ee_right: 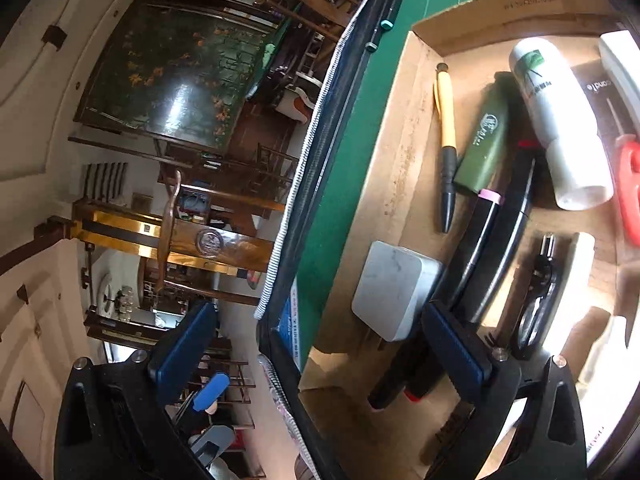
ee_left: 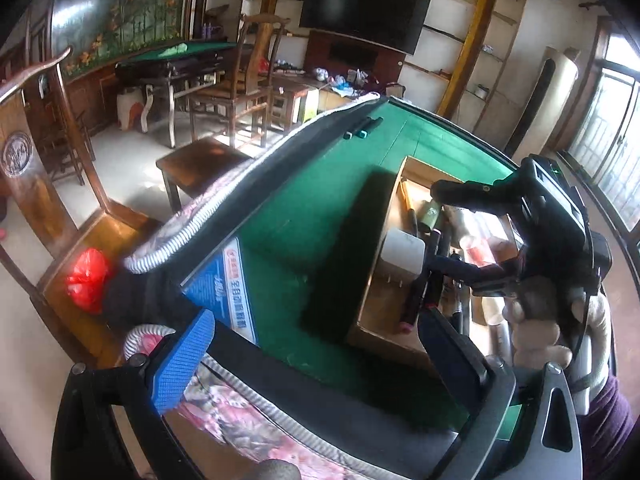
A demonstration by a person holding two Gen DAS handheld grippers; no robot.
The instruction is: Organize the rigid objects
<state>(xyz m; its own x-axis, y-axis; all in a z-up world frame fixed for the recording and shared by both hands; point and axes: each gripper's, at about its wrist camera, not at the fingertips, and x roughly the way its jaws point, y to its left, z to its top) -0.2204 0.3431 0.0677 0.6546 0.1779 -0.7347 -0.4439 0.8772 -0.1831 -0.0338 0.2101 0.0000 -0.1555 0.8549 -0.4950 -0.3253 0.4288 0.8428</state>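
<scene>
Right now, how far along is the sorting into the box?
Mostly done: the cardboard box already holds a yellow pen, green tube, white bottle, white charger and more. In hand: nothing; right gripper and left gripper are open. Left: two teal-capped markers on the green table.

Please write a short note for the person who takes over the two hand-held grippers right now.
Left hand-held gripper: open, empty, over the green table.
Right hand-held gripper: open, empty, above the cardboard box.
In the box: white charger, yellow pen, green tube, white bottle, pink-capped marker.
Left to do: two teal-capped markers lie at the table's far edge, outside the box.
</scene>
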